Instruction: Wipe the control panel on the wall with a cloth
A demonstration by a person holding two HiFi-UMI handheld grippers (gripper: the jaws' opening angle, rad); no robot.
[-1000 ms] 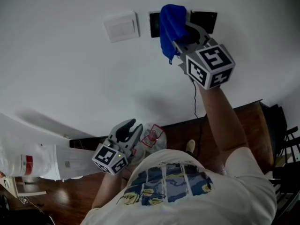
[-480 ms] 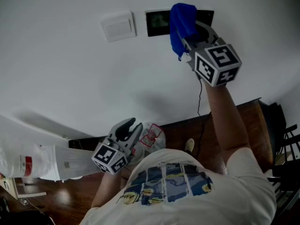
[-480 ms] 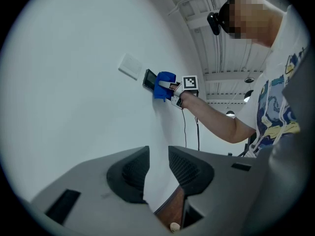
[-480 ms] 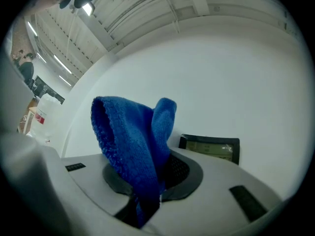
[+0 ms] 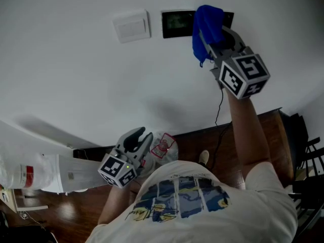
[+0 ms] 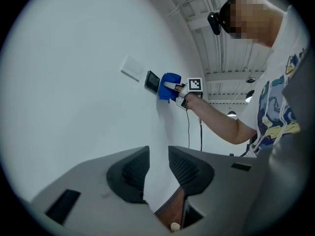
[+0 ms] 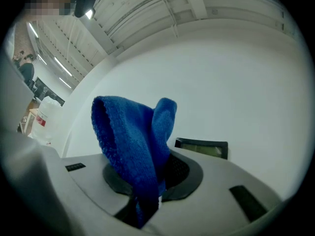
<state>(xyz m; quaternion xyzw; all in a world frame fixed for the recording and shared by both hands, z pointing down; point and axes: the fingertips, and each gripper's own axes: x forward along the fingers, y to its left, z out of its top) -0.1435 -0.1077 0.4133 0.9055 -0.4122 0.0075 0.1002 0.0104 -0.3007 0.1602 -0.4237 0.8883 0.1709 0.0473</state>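
Observation:
A black control panel (image 5: 178, 22) is set in the white wall, its right part covered by a blue cloth (image 5: 206, 28). My right gripper (image 5: 215, 34) is raised to the wall and shut on that cloth, pressing it against the panel's right half. In the right gripper view the blue cloth (image 7: 135, 149) bulges up from between the jaws, with the panel (image 7: 202, 147) just behind it. My left gripper (image 5: 139, 139) hangs low by the person's chest, jaws a little apart and holding nothing. From the left gripper view the cloth (image 6: 169, 86) and panel (image 6: 152, 82) show far off.
A white wall switch (image 5: 131, 27) sits left of the panel. A black cable (image 5: 218, 104) hangs down the wall under the right arm. Below are a dark wooden floor (image 5: 268, 135), a white bag (image 5: 30, 173) at left and a black rack (image 5: 308, 151) at right.
My right gripper has slid the cloth to the right along the panel, uncovering the panel's left part. The left gripper has stayed put.

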